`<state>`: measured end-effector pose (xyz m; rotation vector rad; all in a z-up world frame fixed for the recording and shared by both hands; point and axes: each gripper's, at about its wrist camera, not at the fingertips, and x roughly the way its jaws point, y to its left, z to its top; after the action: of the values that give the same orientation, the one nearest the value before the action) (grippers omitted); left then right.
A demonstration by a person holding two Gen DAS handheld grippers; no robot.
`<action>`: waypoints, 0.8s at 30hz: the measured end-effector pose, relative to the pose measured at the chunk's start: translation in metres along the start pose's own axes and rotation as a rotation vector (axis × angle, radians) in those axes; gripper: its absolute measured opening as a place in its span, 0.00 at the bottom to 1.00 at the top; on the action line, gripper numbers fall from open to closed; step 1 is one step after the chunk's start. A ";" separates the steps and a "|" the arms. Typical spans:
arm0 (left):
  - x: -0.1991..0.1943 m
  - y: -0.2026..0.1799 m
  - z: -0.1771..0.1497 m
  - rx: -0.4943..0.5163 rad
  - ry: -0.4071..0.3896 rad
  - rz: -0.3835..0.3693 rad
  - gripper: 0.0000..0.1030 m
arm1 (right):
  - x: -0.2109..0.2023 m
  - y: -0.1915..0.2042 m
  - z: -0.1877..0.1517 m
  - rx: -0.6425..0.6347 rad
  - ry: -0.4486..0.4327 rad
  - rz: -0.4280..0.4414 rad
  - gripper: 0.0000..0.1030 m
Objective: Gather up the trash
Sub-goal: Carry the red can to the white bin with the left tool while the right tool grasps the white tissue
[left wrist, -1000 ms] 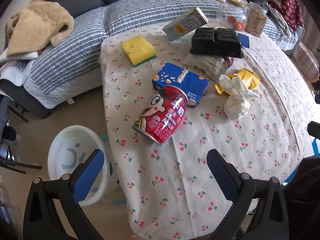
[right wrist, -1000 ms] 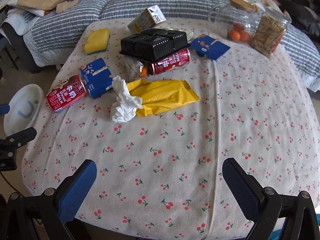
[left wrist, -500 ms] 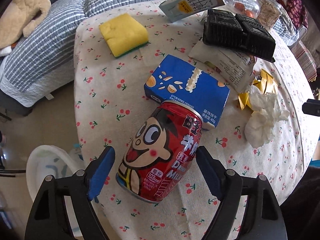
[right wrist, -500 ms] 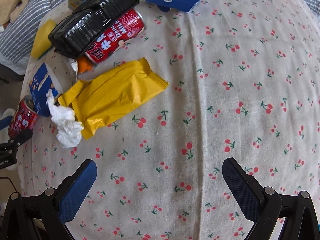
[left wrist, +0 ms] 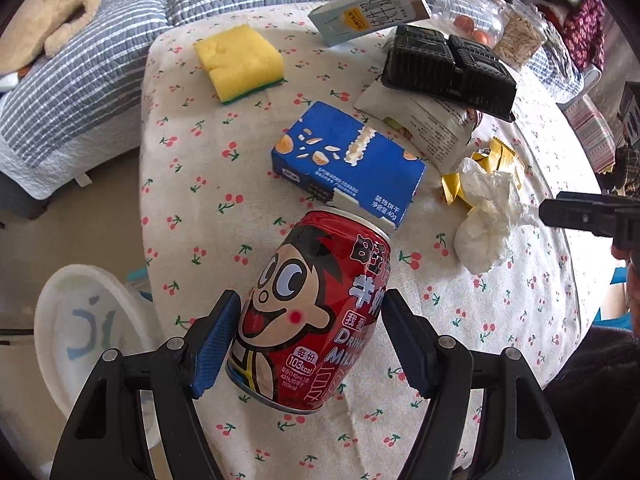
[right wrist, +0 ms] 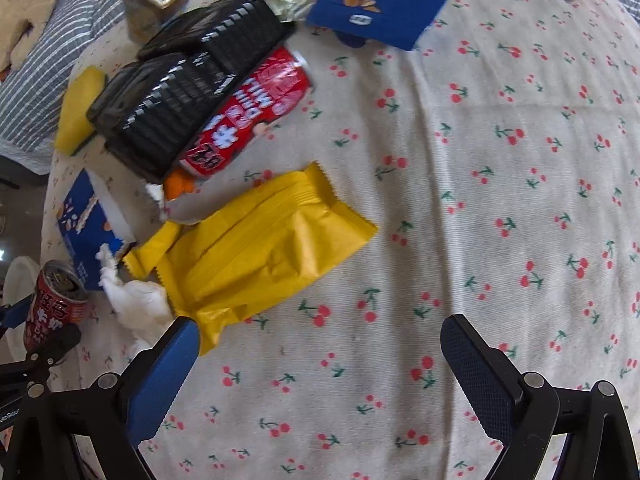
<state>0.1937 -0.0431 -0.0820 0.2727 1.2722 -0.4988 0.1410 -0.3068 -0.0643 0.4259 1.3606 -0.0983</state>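
Note:
A red milk-drink can [left wrist: 312, 308] lies on the cherry-print tablecloth [left wrist: 500, 320]. My left gripper [left wrist: 310, 340] has its blue pads against both sides of the can. The can also shows at the far left of the right wrist view [right wrist: 52, 304]. My right gripper [right wrist: 320, 356] is open and empty, just short of a yellow wrapper [right wrist: 256, 252] and a crumpled white tissue [right wrist: 136, 300]. A second red can [right wrist: 248, 116] lies against a black plastic tray [right wrist: 188, 84].
A blue biscuit box [left wrist: 348, 164], yellow sponge [left wrist: 238, 62], milk carton [left wrist: 372, 10] and white packet [left wrist: 424, 120] lie on the table. A white bin [left wrist: 84, 340] stands on the floor at the left. A flat blue card [right wrist: 380, 8] lies at the far side. Glass jars [left wrist: 500, 24] stand at the back.
My left gripper moved forward and closed on the red can. My right gripper moved in lower toward the yellow wrapper and tissue, still open.

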 end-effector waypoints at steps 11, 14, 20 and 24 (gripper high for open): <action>-0.030 0.050 -0.029 -0.151 -0.061 0.005 0.73 | 0.021 0.090 -0.018 -0.200 0.005 0.038 0.66; -0.034 0.062 -0.038 -0.171 -0.066 0.012 0.73 | 0.026 0.107 -0.023 -0.280 -0.006 -0.023 0.59; -0.045 0.088 -0.056 -0.240 -0.094 0.013 0.73 | 0.048 0.116 -0.033 -0.379 0.003 -0.143 0.36; -0.050 0.105 -0.067 -0.301 -0.110 0.013 0.73 | 0.058 0.118 -0.031 -0.375 0.010 -0.115 0.26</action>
<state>0.1792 0.0892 -0.0613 0.0009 1.2185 -0.3009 0.1620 -0.1775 -0.0965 0.0335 1.3770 0.0653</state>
